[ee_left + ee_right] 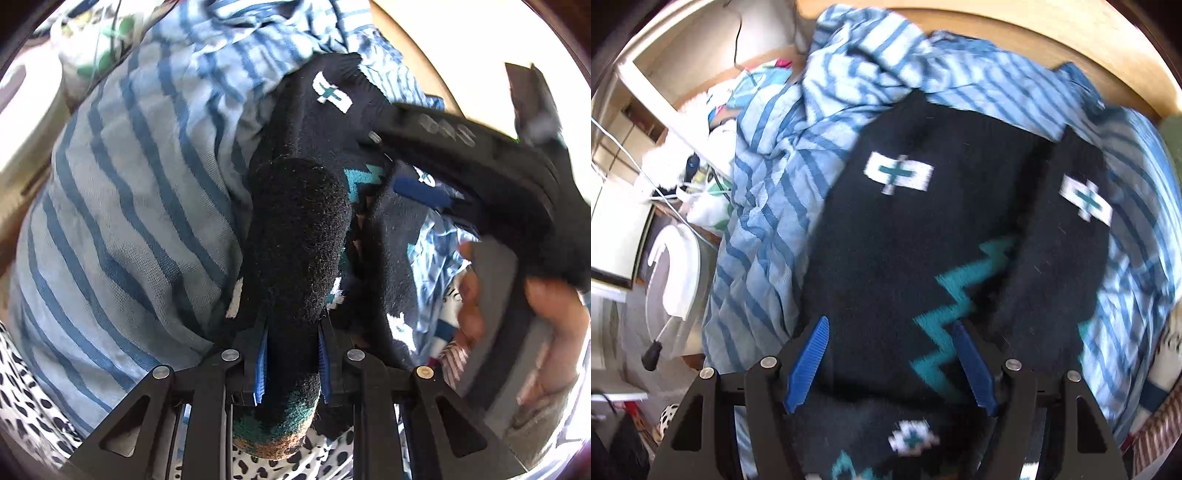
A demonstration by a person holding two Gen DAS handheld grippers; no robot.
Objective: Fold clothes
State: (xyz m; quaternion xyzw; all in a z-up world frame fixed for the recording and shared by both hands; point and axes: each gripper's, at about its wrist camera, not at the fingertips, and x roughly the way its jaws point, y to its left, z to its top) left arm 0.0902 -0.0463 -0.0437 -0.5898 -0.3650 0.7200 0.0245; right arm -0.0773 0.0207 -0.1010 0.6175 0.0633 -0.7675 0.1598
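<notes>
Socks (pixel 923 236), 2 dark patterned, lying side by side on striped blue cloth (pixel 122 229). Left gripper (pixel 293 363) clamping 1 sock's toe end. Right gripper (pixel 892 363) fingers apart, straddling sock. Pairing step seemingly underway; next needing right closing, folding over.

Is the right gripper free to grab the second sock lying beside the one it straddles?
Probably yes: the right gripper has its jaws open over one black sock, and the second sock lies uncovered just to its right.

Pale wooden headboard (pixel 1052 40) behind, white shelving (pixel 665 122) at left, bright daylight throughout.
</notes>
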